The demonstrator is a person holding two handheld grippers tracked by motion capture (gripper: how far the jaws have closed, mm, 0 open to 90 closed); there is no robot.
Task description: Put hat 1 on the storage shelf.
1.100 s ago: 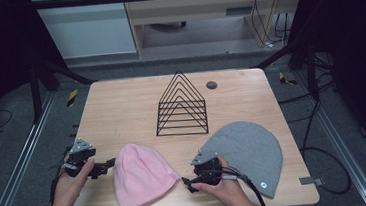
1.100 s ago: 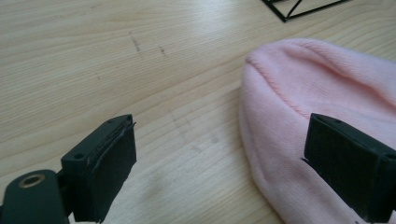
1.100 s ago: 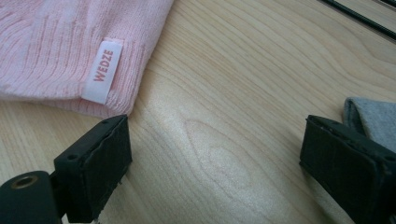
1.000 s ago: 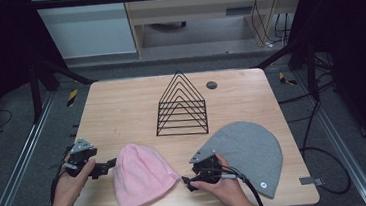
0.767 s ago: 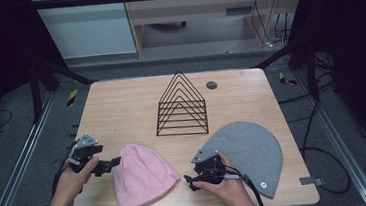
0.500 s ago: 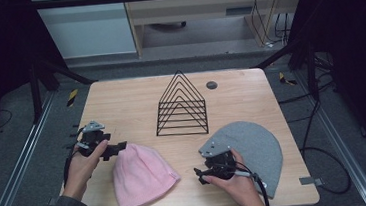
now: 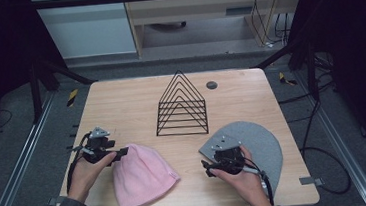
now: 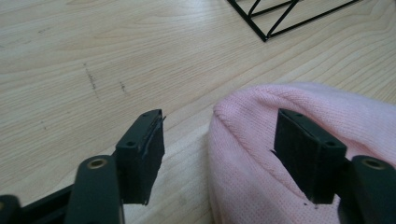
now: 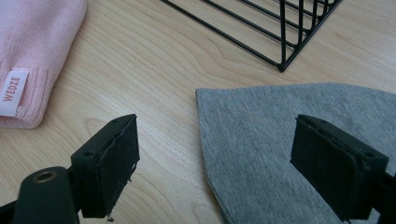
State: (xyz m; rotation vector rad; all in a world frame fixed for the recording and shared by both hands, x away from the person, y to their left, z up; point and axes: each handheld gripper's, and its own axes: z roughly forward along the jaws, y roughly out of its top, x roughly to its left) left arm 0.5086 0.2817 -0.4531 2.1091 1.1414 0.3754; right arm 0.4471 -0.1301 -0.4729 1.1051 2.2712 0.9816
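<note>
Both hands have moved forward since the earlier frame: the left tool [image 7: 123, 152] now reaches the rounded top of the pink knitted beanie [image 7: 140, 177], and its jaws have just been closing with the knit edge between them, not yet pressed. The right tool [image 7: 207, 168] stands apart over the straight edge of the grey smooth beanie [image 7: 260, 144] (probably to pinch it). A small white label [image 9: 13, 92] on the pink cuff reads "WEDZE". Both hats lie flat on the wooden table [image 7: 121, 103], near the black wire rack [image 7: 181, 105].
</note>
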